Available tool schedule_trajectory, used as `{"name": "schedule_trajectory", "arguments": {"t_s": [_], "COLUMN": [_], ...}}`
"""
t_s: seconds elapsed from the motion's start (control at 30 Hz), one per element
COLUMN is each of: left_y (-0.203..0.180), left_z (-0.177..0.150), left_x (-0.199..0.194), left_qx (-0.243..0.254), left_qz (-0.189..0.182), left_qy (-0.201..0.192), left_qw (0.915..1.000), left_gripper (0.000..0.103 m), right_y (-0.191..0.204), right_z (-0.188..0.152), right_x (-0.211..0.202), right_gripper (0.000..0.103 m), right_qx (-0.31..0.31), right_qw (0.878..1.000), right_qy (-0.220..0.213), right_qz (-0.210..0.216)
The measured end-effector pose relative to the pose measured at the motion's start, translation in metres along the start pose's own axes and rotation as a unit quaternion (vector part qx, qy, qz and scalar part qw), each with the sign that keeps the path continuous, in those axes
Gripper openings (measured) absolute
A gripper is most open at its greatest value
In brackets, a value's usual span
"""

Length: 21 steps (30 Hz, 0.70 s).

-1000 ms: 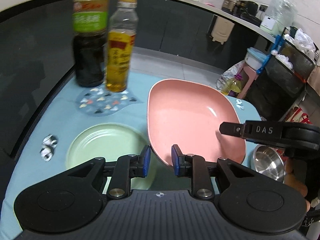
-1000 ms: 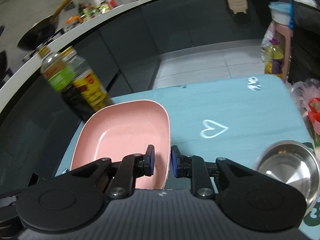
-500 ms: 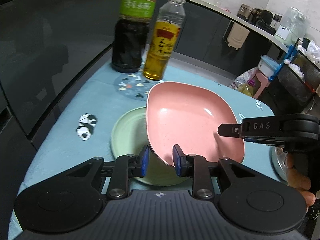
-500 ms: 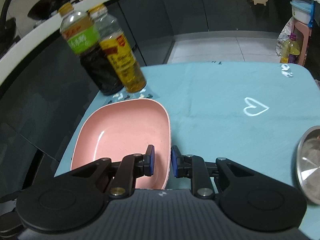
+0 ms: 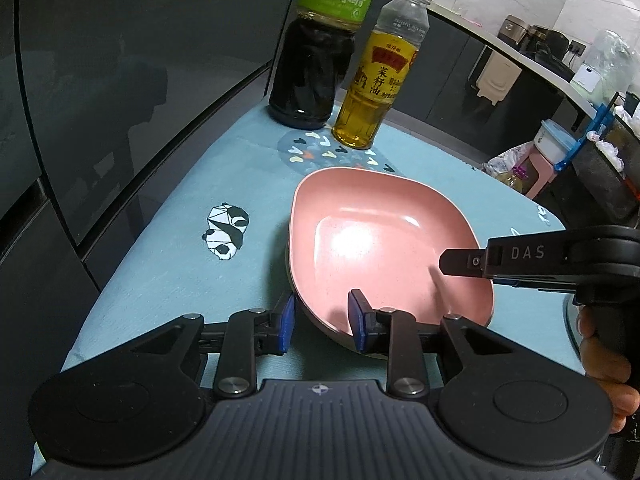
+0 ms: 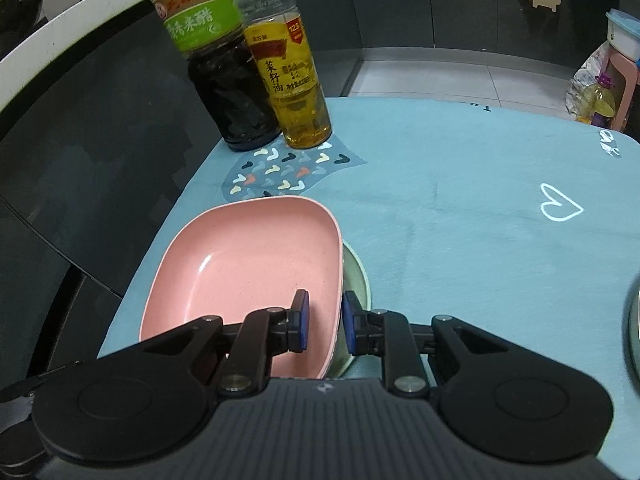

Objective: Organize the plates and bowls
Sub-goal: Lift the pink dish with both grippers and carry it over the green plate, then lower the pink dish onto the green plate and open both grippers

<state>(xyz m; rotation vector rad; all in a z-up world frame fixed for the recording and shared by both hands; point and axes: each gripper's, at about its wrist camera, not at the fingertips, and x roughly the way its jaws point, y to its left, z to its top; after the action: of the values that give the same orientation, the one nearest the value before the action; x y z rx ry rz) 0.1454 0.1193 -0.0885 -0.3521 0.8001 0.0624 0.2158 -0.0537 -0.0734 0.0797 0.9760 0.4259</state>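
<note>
A pink squarish plate (image 5: 384,256) lies over a round green plate (image 6: 356,276), which shows only as a sliver at the pink plate's right side in the right wrist view. My left gripper (image 5: 322,324) straddles the pink plate's near rim. Its jaws are opening and the pads stand a little off the rim. My right gripper (image 6: 326,320) is shut on the pink plate's (image 6: 248,276) right rim. From the left wrist view my right gripper (image 5: 452,266) reaches in from the right, held by a hand (image 5: 604,364).
A dark vinegar bottle (image 5: 312,64) and an oil bottle (image 5: 372,80) stand just behind the plates on the teal tablecloth (image 5: 168,280). A steel bowl's rim (image 6: 634,320) shows at the far right. The table's left edge runs close beside the plates.
Both grippers carried the pink plate left and down over the green plate, which it now covers. The left jaws widened. The steel bowl slid out to the right of view.
</note>
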Motion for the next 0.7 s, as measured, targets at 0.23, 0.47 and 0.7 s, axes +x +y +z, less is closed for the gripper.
{"name": "schedule_trajectory", "arguments": {"t_s": [0.23, 0.47, 0.7], "left_y": [-0.008, -0.012, -0.010], "left_z": [0.001, 0.003, 0.004], "left_x": [0.006, 0.017, 0.017], "left_qx": [0.011, 0.021, 0.023], "left_qz": [0.000, 0.005, 0.013], "left_qy": [-0.003, 0.003, 0.000], "left_qw": [0.9999, 0.9998, 0.9997], "left_gripper": [0.027, 0.027, 0.027], "right_y": [-0.005, -0.015, -0.018], "right_z": [0.002, 0.004, 0.004], "right_x": [0.004, 0.015, 0.017], "right_gripper": [0.007, 0.007, 0.007], "right_qx": [0.010, 0.027, 0.031], "right_qw": [1.000, 0.999, 0.999], "right_qy": [0.001, 0.012, 0.011], "right_qz": [-0.011, -0.013, -0.012]}}
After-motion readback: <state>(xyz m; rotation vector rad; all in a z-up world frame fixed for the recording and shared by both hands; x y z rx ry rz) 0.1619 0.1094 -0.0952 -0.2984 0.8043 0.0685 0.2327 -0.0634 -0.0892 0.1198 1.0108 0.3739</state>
